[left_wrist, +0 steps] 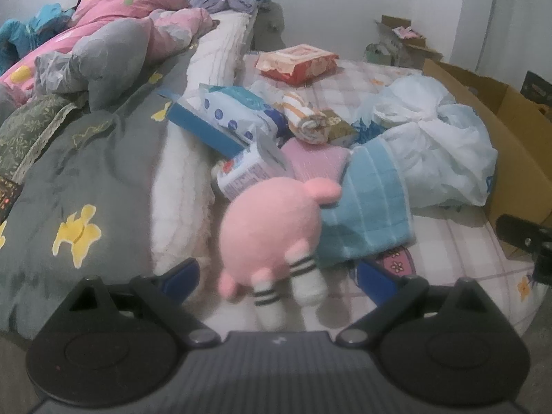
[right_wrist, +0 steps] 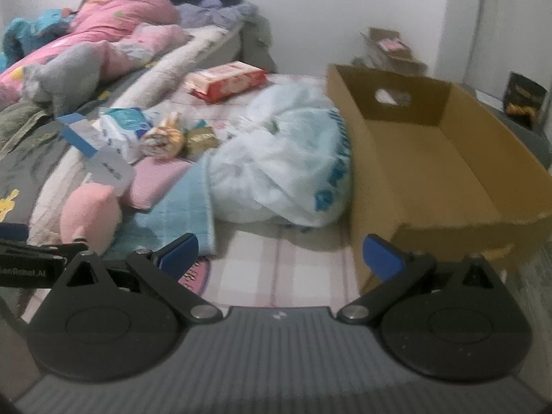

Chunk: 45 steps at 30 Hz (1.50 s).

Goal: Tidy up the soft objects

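Closest to the left gripper [left_wrist: 277, 277], between its spread blue pads, lies the round pink plush toy with striped white socks [left_wrist: 272, 227]; the jaws stand wide apart and nothing is gripped, the socked feet sitting right in the gap. To take it well, I would judge the pads should close on the plump body and not on the thin legs, since fleece that soft gives way and a leg alone may slip out or leave the toy swinging. Just beyond the toy on the right a ribbed light-blue towel [left_wrist: 369, 200] drapes over the checked pink bedsheet [left_wrist: 459, 241], and a flat pink pad [left_wrist: 319, 162] lies behind it. Further ahead sit a rolled orange-striped cloth [left_wrist: 305, 117] and crinkly blue-and-white packets [left_wrist: 234, 114], with a big crumpled white plastic bag [left_wrist: 438, 145] off to the right and a red-and-orange soft pack [left_wrist: 298, 62] beyond. The right gripper [right_wrist: 279, 257] is likewise released, holding nothing, hovering over bare sheet; ahead and to its right stands the long open brown cardboard box [right_wrist: 427, 158], stiff-walled with a hand-hole in the far end and seemingly empty, the likely place for the soft things. Farthest off on the left side, a grey quilt with yellow shapes [left_wrist: 79, 158] and a puffy pink bundle [left_wrist: 131, 3] pile up.
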Tool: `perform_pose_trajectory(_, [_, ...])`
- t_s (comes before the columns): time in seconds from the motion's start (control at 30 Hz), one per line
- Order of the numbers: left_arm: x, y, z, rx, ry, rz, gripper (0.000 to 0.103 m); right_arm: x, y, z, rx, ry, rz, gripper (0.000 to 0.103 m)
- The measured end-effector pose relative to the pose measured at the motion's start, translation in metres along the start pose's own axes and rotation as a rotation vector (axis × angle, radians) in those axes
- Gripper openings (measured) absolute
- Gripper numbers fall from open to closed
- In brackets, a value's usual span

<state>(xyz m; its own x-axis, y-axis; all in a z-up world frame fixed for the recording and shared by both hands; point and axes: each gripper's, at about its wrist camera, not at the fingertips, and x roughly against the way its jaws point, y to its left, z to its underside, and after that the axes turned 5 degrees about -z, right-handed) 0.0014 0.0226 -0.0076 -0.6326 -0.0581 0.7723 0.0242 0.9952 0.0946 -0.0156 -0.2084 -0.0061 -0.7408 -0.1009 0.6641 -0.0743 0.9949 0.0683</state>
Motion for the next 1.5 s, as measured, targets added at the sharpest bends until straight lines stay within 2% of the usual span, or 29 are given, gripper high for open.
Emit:
perform_pose_trajectory(0.23, [0.004,0.023,0.005,0.007,-0.08,0.059,0.098,-0.005,0.012,-0.015,-0.017,-0.034,-0.099,0.102])
perform_pose_trajectory(0.57, [0.002,0.043,0.008,0.015,-0.135,0.124,0.093,-0.027,0.038,-0.031,-0.044,0.003,-0.272,0.102])
perform_pose_trajectory(0.73, [-0.004,0.052,0.004,0.024,-0.132,0.159,0.091,-0.037,0.054,-0.04,-0.028,0.016,-0.304,0.101])
perform_pose_trajectory(0.9, [-0.007,0.066,-0.011,0.052,-0.163,0.149,0.091,-0.044,0.065,-0.058,-0.004,0.009,-0.335,0.101])
perform_pose_trajectory(1.23, [-0.027,0.097,-0.057,0.164,-0.195,0.117,0.07,-0.067,0.081,-0.118,0.006,-0.034,-0.414,0.099])
perform_pose_trajectory(1.37, [-0.042,0.101,-0.072,0.204,-0.174,0.112,0.058,-0.081,0.085,-0.131,-0.025,-0.024,-0.463,0.094])
perform_pose_trajectory(1.5, [-0.063,0.11,-0.089,0.288,-0.131,0.118,0.053,-0.095,0.086,-0.131,-0.058,0.004,-0.497,0.088])
